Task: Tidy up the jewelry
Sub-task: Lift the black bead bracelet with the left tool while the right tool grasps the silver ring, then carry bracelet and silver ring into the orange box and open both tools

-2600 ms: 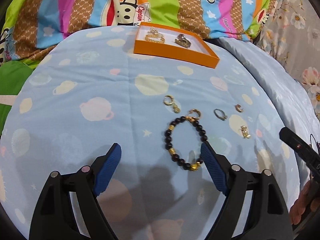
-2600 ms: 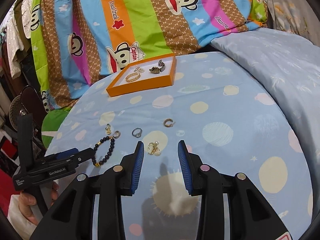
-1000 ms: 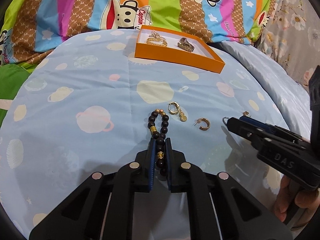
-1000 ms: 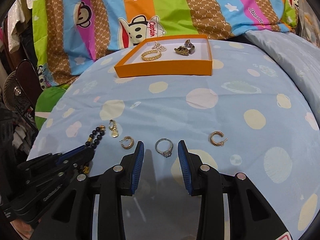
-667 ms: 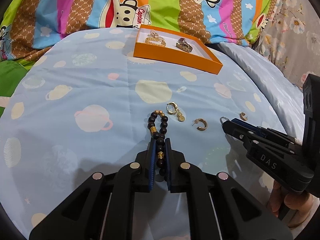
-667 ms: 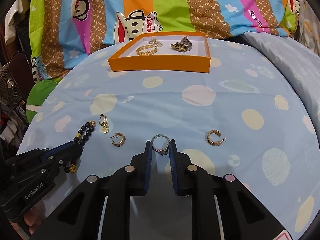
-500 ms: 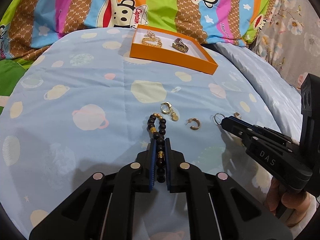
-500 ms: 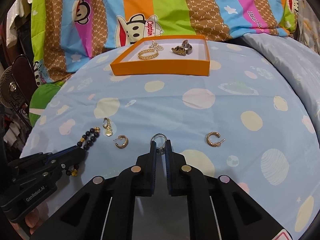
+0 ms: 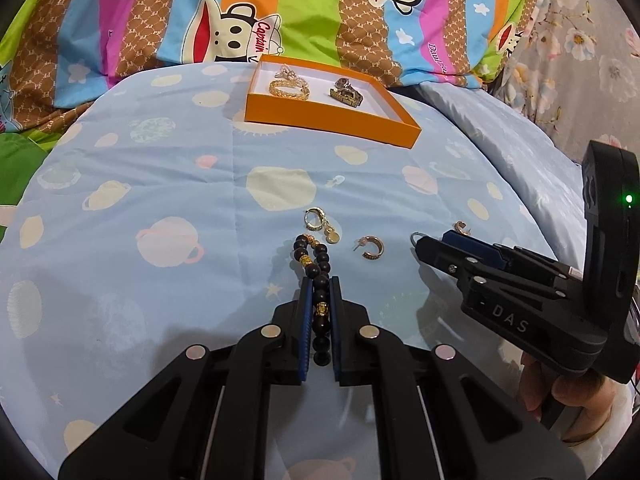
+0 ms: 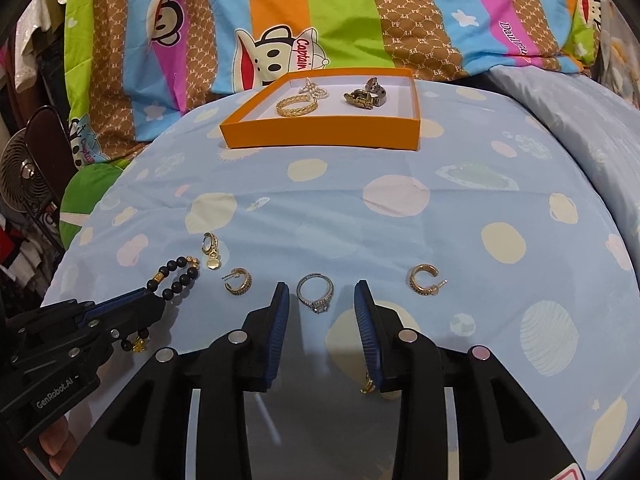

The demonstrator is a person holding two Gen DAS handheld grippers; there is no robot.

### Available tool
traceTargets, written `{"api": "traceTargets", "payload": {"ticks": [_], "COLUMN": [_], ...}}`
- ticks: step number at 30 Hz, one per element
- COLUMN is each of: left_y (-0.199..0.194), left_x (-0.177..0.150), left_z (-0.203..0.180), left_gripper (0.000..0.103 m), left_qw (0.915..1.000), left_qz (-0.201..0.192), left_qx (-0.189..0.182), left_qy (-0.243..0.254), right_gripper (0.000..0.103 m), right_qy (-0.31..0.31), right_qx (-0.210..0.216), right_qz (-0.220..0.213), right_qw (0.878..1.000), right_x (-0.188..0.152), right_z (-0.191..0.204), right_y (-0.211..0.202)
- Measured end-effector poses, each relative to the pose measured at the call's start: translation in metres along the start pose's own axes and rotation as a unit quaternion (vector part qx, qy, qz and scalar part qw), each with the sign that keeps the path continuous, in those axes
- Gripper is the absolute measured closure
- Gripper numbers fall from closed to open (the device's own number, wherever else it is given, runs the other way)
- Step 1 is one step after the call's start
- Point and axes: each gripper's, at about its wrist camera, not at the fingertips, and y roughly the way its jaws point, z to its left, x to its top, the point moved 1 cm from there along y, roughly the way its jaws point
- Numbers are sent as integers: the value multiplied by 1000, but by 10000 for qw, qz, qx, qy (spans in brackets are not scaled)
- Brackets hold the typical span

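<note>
My left gripper point(image 9: 320, 284) is shut on a black bead bracelet point(image 9: 318, 270) with gold beads, low over the blue bedspread; it also shows in the right wrist view point(image 10: 176, 276). My right gripper point(image 10: 320, 292) is open, its fingers on either side of a silver stone ring point(image 10: 316, 294) that lies on the cloth. An orange tray point(image 10: 320, 134) at the back holds a gold bangle point(image 10: 296, 106) and other pieces. Loose on the cloth are a gold hoop earring point(image 10: 239, 281), a gold charm earring point(image 10: 211, 249) and another hoop point(image 10: 424, 279).
A striped monkey-print quilt point(image 10: 320, 20) lies behind the tray. A plain blue cover point(image 10: 580, 120) is at the right. A small fan point(image 10: 22, 176) stands off the bed's left edge. A small gold piece point(image 10: 367, 386) lies under my right finger.
My right gripper was shut on the silver ring half a second ago; now it is open and the ring lies between its fingers. My left gripper stays shut on the bracelet.
</note>
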Motion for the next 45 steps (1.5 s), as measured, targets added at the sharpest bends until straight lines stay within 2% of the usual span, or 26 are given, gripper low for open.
{"api": "traceTargets", "payload": {"ticks": [2,4,12,20,27,34,39,45], "left_y": [1,1,-3,-19,-23,-3,42,89], "left_x": [0,-1,5,26,80,145,170,173], "left_z": [-1,0,2,-1,-3,-5,-3,4], "left_gripper": [96,96,96,96,96,96,96,96], "left_qw": [10000,10000,10000,9993,9969,9933,9949,9976], "left_qz": [7,14,-60,-337,-715,-1070,-918,-619], "left_qx": [1,-6,-49,-137,-213,-215,-160,-74], "left_qy": [17,14,-16,57,259,372,374,300], "right_gripper": [73,84,85,85,85,85,85,85], "right_qy": [-68,-130,3,83,160,434,542,620], "right_qx": [-95,-181,-165,-41,94,336,303,284], "right_qz": [22,39,-144,-538,-857,-789,-593,-409], "right_qw": [9999,9997,9998,9985,9961,9954,9963,9968], "right_x": [1,2,7,34,83,135,151,157], "right_z": [2,4,2,-6,-21,-39,-47,-53], "right_y": [3,5,-9,-36,-40,2,45,80]}}
